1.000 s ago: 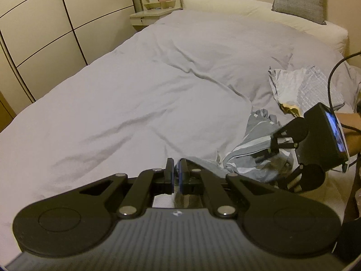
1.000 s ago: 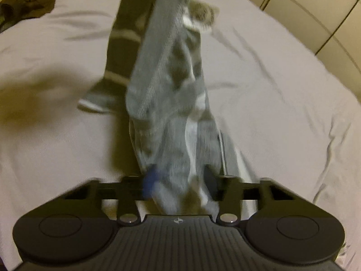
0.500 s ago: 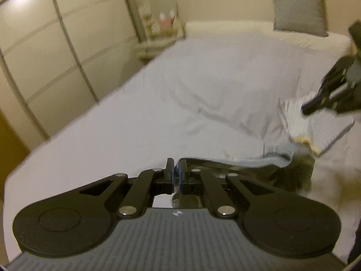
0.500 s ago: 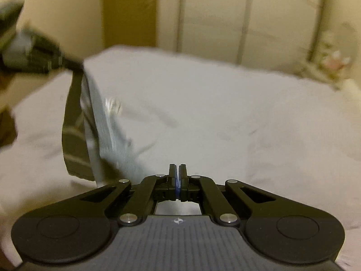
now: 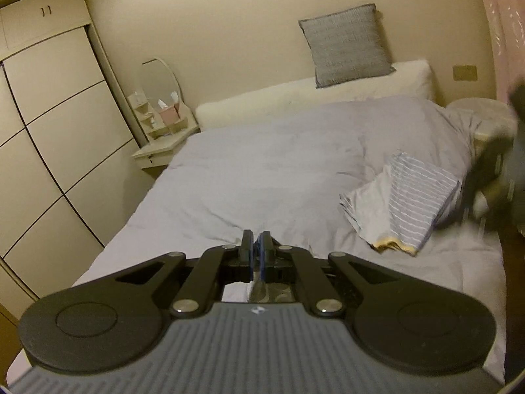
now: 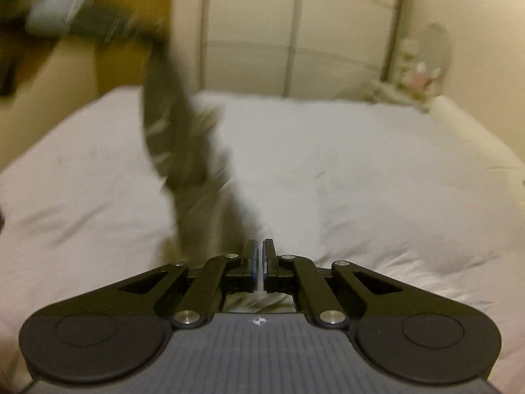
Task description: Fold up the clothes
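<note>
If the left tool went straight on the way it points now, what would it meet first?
Probably the grey duvet on the bed: the left tool points along its bare middle, well left of the folded striped clothes. The cream headboard cushion lies beyond. Depth is uncertain.

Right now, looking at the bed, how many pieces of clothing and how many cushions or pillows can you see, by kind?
Grey striped garment, held up between both grippers: 1
Folded clothes, lying on the bed: 1 pile; the number of pieces in it cannot be told
Grey cushion: 1
Long cream pillow: 1
Total: 4
</note>
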